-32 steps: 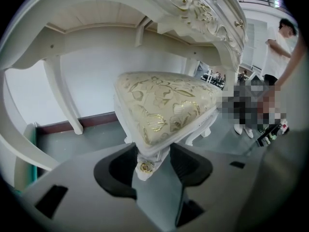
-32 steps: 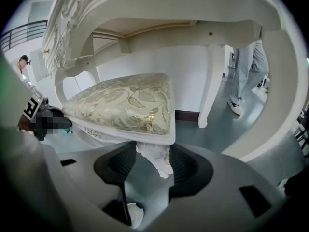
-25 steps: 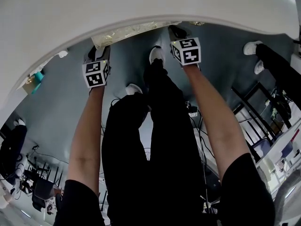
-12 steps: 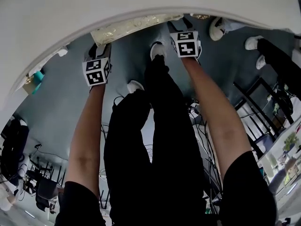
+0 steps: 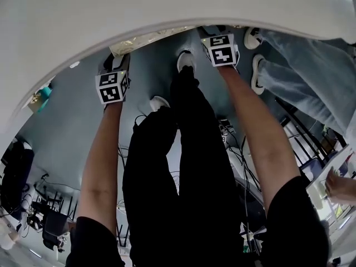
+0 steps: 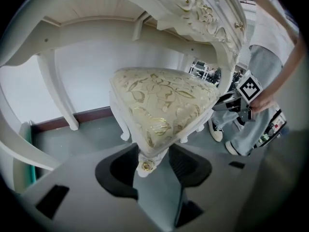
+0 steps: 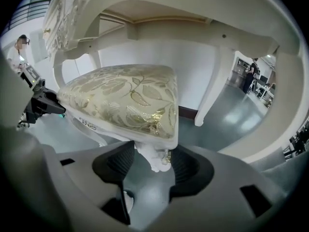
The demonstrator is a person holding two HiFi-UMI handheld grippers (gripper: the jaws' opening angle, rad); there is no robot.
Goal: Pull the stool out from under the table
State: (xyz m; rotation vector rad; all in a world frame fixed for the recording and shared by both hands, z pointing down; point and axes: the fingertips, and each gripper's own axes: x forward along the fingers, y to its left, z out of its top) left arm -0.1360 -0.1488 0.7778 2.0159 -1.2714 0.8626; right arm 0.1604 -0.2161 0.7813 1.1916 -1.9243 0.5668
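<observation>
The stool [image 6: 161, 105] has a gold-patterned cream cushion and white carved legs, and it stands under the white ornate table [image 6: 193, 8]. In the left gripper view my left gripper [image 6: 153, 161] is shut on the stool's near corner, which fills the gap between the pads. In the right gripper view my right gripper [image 7: 153, 161] stands wide, with the stool's [image 7: 125, 100] other carved corner between its jaws and no pad visibly pressing. From the head view only a strip of the stool [image 5: 156, 38] shows past the tabletop [image 5: 167, 4].
White table legs [image 6: 60, 95] [image 7: 212, 93] stand on both sides of the stool. A person in light jeans and white shoes [image 5: 289, 71] stands close at the right. My own legs [image 5: 183, 149] are behind the grippers. Cables and chairs lie on the grey floor.
The right gripper has shifted a little toward the table edge. A person in light jeans has stepped in at the right. The left gripper has barely moved.
</observation>
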